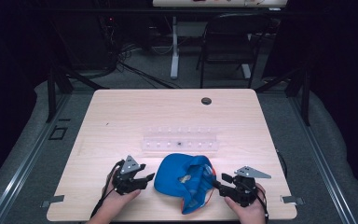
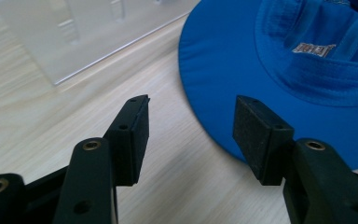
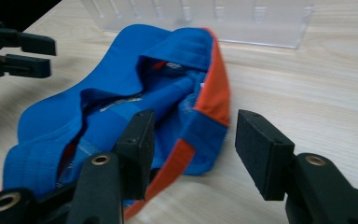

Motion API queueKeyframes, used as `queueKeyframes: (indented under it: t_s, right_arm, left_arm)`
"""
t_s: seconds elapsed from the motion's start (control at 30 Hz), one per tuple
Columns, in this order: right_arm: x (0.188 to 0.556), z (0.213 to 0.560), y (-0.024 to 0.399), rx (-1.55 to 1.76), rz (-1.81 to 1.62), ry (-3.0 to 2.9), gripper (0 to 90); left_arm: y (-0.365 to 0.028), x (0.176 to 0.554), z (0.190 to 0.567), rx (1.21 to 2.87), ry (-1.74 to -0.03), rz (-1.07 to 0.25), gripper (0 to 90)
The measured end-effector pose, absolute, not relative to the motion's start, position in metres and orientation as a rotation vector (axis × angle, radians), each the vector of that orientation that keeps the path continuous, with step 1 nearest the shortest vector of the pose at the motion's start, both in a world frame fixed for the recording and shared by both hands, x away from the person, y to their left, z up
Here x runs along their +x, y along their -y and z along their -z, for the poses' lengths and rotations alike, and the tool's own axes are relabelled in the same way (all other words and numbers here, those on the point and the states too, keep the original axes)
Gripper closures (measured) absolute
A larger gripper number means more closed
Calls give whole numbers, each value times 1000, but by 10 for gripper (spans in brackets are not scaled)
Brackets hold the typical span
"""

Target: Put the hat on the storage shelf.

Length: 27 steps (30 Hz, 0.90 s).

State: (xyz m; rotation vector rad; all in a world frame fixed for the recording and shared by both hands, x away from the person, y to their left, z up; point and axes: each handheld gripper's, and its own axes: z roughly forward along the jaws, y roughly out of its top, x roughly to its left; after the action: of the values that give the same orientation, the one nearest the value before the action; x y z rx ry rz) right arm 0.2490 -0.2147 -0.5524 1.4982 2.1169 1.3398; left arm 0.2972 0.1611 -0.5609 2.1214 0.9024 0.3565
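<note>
Blue fabric brimmed hat with orange lining (image 1: 184, 181) lies crumpled near the front edge of the pale wooden table (image 1: 121, 116), just in front of a clear plastic rack (image 1: 179, 138). Left gripper (image 1: 150, 177) and right gripper (image 1: 216, 180) flank it, both with jaws wide apart and nothing between the pads. Judging by this, the work has hardly begun: the hat is not yet grasped, and shaping or hanging it, probably on the rack, remains.

Wooden table (image 1: 121, 121) bears a blue hat (image 1: 182, 175) near its front edge; clear rack (image 1: 179, 139) just behind the hat.
</note>
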Motion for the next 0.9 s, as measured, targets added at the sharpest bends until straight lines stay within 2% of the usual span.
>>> queueKeyframes:
  t_s: [0.3, 0.37, 0.53, 0.57, 0.6, 0.77, 0.9]
  right_arm:
    - [252, 562, 206, 1509, -1207, -2166, 504]
    - [252, 564, 205, 1510, -1175, -2191, 572]
    - [253, 563, 205, 1515, -1144, -2185, 625]
    - [253, 563, 206, 1518, -1123, -2176, 664]
    - [253, 563, 206, 1518, -1123, -2176, 664]
    - [256, 560, 211, 1501, -1041, -2141, 773]
    - [262, 557, 214, 1480, -1002, -2130, 815]
  left_arm:
    - [-132, 297, 570, 2181, -816, -355, 435]
    - [-128, 296, 572, 2204, -804, -358, 436]
    - [-125, 294, 575, 2233, -788, -366, 451]
    - [-125, 294, 576, 2245, -776, -365, 469]
    - [-125, 294, 576, 2245, -776, -365, 480]
    - [-120, 291, 577, 2285, -747, -383, 511]
    - [-120, 292, 578, 2277, -757, -372, 511]
